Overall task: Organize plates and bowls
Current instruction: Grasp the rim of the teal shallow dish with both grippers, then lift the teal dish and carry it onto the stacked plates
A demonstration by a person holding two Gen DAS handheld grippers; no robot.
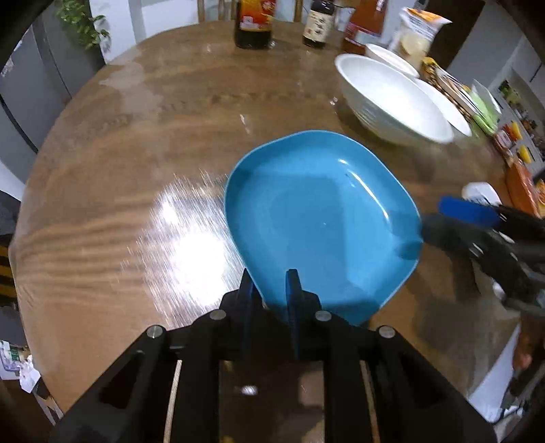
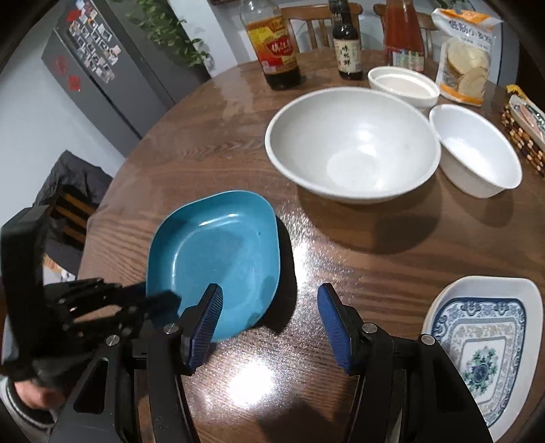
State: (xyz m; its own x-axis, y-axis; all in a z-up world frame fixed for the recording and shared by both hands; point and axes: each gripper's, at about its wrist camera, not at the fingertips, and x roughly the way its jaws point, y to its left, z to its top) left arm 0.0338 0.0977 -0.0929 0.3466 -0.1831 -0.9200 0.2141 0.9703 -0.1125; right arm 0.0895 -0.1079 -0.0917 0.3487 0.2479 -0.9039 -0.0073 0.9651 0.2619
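Where left tool [image 1: 270,289] pinches blue plate [image 1: 320,221], patterned plate [image 2: 483,354] beside gaping, empty right tool [image 2: 270,323] only.

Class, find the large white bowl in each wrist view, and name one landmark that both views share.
Left wrist: large white bowl sits upper right, beyond the blue plate.
Right wrist: large white bowl sits upper centre-right.
Shared landmark: the red-labelled dark sauce bottle at the table's far edge.
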